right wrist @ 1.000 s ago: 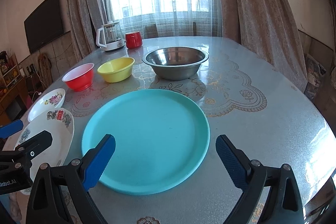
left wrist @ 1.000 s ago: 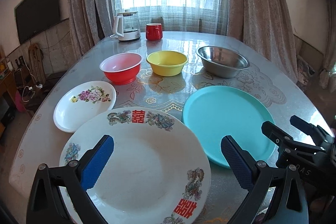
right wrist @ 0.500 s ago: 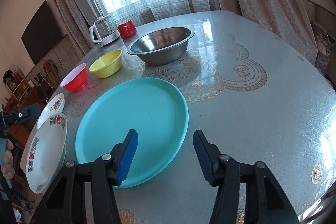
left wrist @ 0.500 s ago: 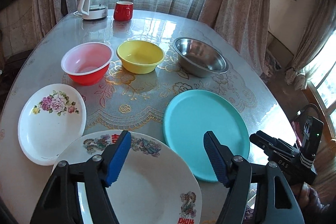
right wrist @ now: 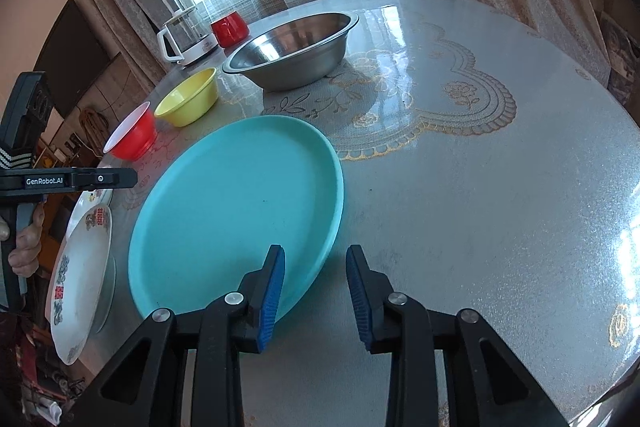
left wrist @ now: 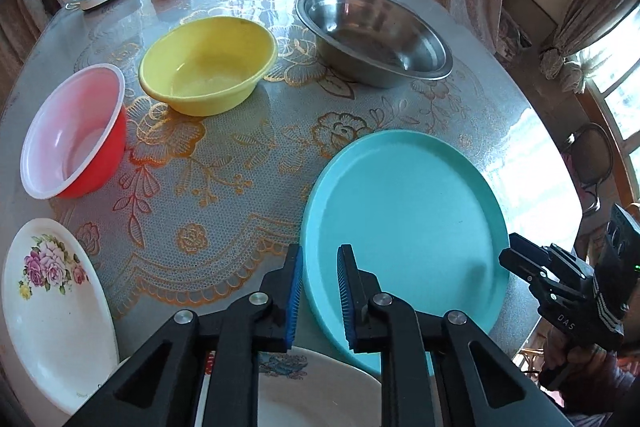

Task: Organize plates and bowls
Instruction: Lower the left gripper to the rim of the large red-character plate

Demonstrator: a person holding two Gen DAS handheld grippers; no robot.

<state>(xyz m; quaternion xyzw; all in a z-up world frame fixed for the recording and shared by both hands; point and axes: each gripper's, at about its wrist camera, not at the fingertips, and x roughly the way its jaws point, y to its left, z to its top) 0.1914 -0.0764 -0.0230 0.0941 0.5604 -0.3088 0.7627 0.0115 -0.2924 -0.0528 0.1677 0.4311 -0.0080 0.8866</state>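
At the near edge of the surface (right wrist: 500, 187), both claws straddle the teal plate (left wrist: 404, 227) from opposite sides: the left claw (left wrist: 318, 297) has just been closing and brackets the plate's left rim, pads narrow but seemingly not pinching yet, while the right claw (right wrist: 316, 291), also closing, has one pad over the right rim, gap open. That two-sided hold suits a broad, shallow, glossy plate lying flat beside the white plate (right wrist: 80, 279), likely for a level lift.
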